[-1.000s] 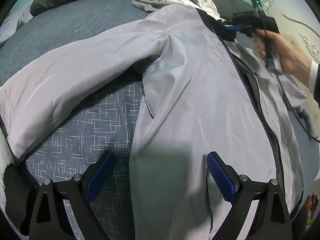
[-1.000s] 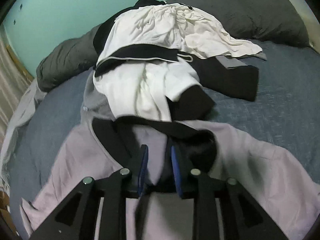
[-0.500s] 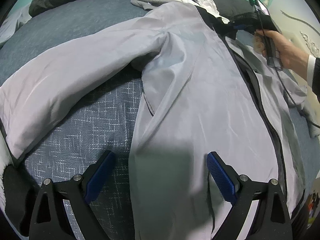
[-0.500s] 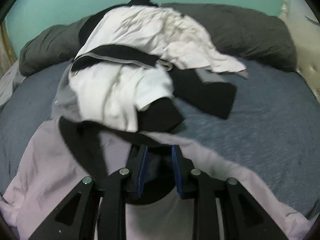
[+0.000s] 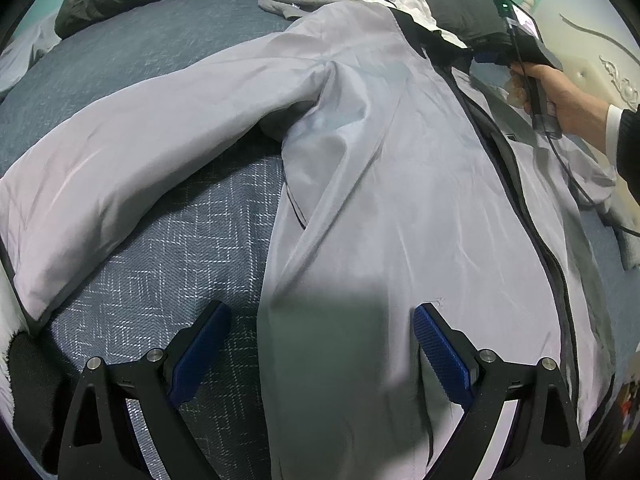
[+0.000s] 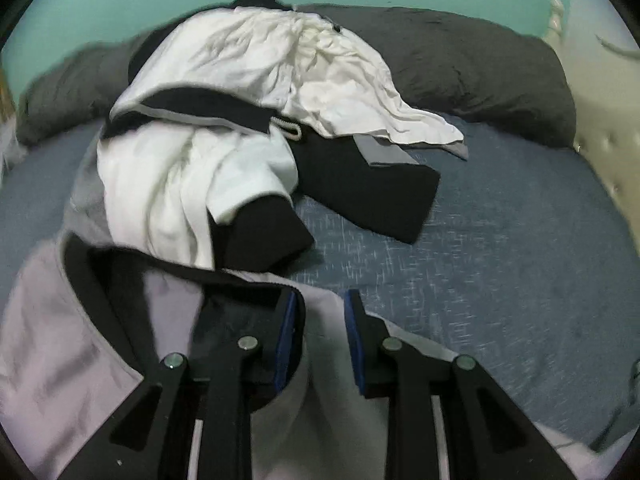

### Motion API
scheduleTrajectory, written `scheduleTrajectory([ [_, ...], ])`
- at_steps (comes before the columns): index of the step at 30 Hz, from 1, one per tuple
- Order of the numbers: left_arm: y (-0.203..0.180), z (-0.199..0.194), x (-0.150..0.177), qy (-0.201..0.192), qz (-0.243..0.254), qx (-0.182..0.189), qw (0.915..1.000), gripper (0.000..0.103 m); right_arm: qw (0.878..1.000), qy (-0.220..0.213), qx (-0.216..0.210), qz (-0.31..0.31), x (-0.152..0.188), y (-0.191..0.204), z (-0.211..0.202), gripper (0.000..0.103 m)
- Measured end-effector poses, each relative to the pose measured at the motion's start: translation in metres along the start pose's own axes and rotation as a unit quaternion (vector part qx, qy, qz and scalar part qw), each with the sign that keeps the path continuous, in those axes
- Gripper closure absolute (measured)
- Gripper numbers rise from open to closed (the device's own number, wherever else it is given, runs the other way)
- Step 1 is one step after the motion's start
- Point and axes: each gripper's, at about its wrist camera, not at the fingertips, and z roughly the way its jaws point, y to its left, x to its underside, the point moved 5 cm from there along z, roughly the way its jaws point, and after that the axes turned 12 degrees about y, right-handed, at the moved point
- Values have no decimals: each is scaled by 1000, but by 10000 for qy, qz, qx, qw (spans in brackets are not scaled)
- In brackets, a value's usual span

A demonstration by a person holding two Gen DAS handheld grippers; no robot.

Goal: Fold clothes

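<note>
A light grey jacket [image 5: 372, 184] lies spread front-up on the blue bed [image 5: 152, 248], one sleeve stretched out sideways. The left hand-held gripper [image 5: 320, 344] hovers over the jacket's lower part with jaws wide apart, holding nothing. At the jacket's black collar [image 6: 120, 280], the right hand-held gripper [image 6: 320, 320] stands narrowly parted with jacket fabric between its pads. Beyond the collar sits a pile of white and black clothes [image 6: 224, 128].

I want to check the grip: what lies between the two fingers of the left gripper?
In the left wrist view, the grey jacket hem and blue bedspread lie between the open left gripper fingers.
</note>
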Motion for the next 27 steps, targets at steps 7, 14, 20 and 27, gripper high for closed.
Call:
scheduleTrajectory([
  [7,-3,0,0,7,36,-25,10000,8,9836,111,-1792,-154,-7,56,-7,69],
  [14,-4,3,-5,12,41,-11,10000,7,9771,387,-2094,44,-13,90,9,54],
  [20,-2,1,0,6,37,24,10000,7,9665,469,-2484,437,-16,92,19,54],
  [27,-1,-2,4,5,54,19,10000,7,9663,83,-2569,-119,-22,123,5,77],
])
